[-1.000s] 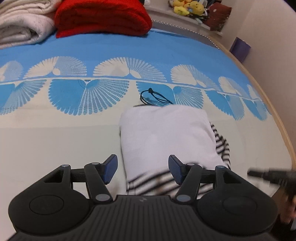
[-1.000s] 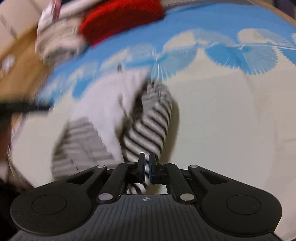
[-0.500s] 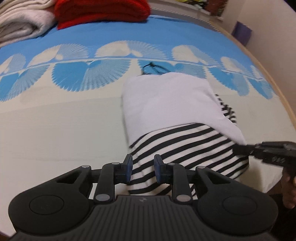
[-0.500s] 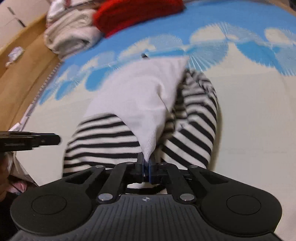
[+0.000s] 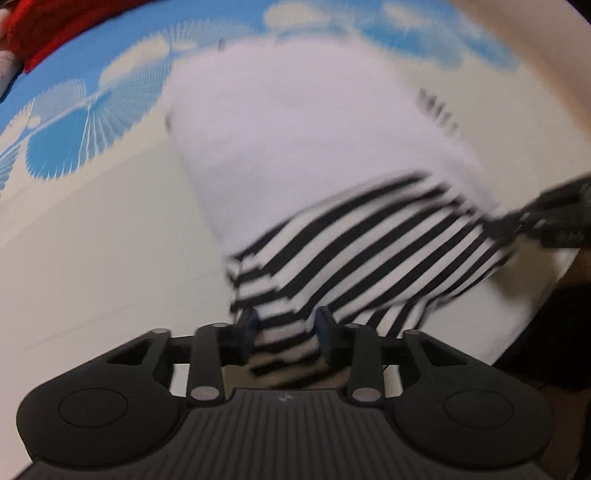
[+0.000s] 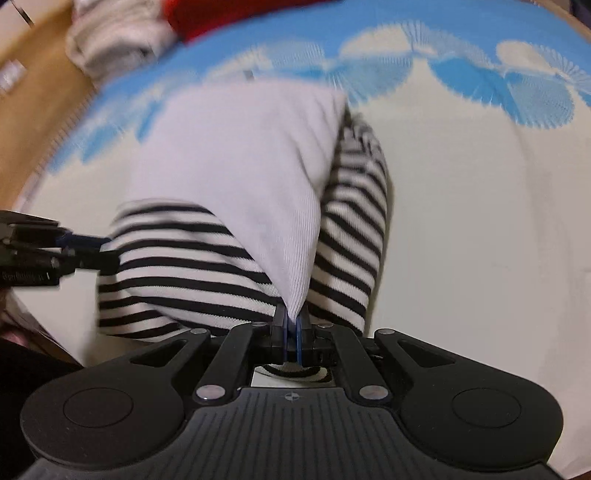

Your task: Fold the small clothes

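Right-wrist view: right tongs (image 6: 291, 334) pinch garment (image 6: 240, 177); left tongs (image 5: 285, 338) gape astride its hem.

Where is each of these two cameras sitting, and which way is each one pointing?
Left wrist view: rides on the left gripper, looking forward over its open fingers at the black-and-white striped garment with a white panel; the right gripper enters from the right.
Right wrist view: rides on the right gripper, shut on the garment's white edge; the left gripper enters from the left.
Shared: the garment, the blue-and-cream patterned bedcover, the red folded cloth.
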`<state>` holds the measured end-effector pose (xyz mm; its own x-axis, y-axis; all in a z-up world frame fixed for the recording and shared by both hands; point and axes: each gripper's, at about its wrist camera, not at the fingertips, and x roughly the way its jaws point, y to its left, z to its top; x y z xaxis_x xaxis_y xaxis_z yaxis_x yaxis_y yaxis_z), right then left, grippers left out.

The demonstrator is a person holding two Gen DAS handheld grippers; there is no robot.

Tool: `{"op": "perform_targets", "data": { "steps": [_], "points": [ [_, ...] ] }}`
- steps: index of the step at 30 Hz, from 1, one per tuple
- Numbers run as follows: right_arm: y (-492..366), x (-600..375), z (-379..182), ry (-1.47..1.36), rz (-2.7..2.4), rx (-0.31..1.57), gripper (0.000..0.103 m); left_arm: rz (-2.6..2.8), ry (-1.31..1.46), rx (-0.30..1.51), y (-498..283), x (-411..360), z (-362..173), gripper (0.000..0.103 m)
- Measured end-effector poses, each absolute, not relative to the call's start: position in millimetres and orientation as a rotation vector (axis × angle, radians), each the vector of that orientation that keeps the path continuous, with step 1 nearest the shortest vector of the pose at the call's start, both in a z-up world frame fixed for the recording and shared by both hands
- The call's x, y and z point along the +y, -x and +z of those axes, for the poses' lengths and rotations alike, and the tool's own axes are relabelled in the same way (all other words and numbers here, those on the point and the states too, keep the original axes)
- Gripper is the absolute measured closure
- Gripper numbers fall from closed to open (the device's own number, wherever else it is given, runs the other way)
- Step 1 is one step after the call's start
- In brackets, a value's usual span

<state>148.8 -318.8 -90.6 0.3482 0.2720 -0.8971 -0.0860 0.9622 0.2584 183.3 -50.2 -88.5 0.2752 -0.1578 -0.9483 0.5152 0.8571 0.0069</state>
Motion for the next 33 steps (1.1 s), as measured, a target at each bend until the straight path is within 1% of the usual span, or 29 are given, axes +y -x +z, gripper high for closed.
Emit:
{"op": "perform_targets", "data": {
  "steps": [5, 9, 14, 15, 18, 20, 23, 24, 26, 28, 30, 33],
  "points": [
    [-152.8, -309.7, -102.8, -0.138, 0.211, 1.247, 0.1, -0.482, -0.266, 1.182, -183.4, -38.7, -73.3, 0.061],
    [-150.4, -314.6, -99.4, -0.142, 0.204, 1.244, 0.1, -0.417, -0.126, 1.047, -195.2, -19.4, -47.6, 0.062],
    [-140.3, -316.5, -90.7, -0.132, 0.224, 1.221, 0.1, -0.378, -0.052, 0.934, -210.2, -27.1, -38.5, 0.062],
    [-139.9, -317.3, -88.6, -0.131, 0.225, 1.219, 0.1, -0.379, -0.063, 0.937, -211.6, -32.0, -42.8, 0.062],
    [-138.4, -323.3, -84.6, -0.139, 0.207, 1.203, 0.1, -0.322, -0.193, 1.04, -222.6, -50.8, -78.6, 0.061],
    [-138.0, -328.4, -82.3, -0.164, 0.199, 1.193, 0.1, -0.295, -0.182, 1.052, -230.3, -53.5, -86.0, 0.061],
    [-136.0, -331.2, -75.4, -0.193, 0.213, 1.166, 0.099, -0.257, -0.117, 1.086, -242.4, -49.9, -89.4, 0.057],
    [-134.5, -330.8, -72.3, -0.203, 0.239, 1.164, 0.099, -0.248, -0.113, 1.091, -245.3, -48.7, -90.2, 0.051],
    [-131.4, -329.9, -61.5, -0.2, 0.269, 1.128, 0.098, -0.236, -0.107, 1.098, -250.9, -44.6, -86.1, 0.045],
    [-128.0, -332.3, -45.1, -0.205, 0.26, 1.041, 0.093, -0.234, -0.049, 1.087, -250.5, -32.6, -77.2, 0.045],
    [-125.5, -336.2, -29.4, -0.226, 0.241, 0.935, 0.089, -0.211, 0.042, 1.028, -250.9, -16.9, -63.5, 0.046],
    [-128.8, -337.1, -16.4, -0.257, 0.202, 0.813, 0.089, -0.2, 0.13, 0.948, -257.2, -9.2, -49.8, 0.049]
  ]
}}
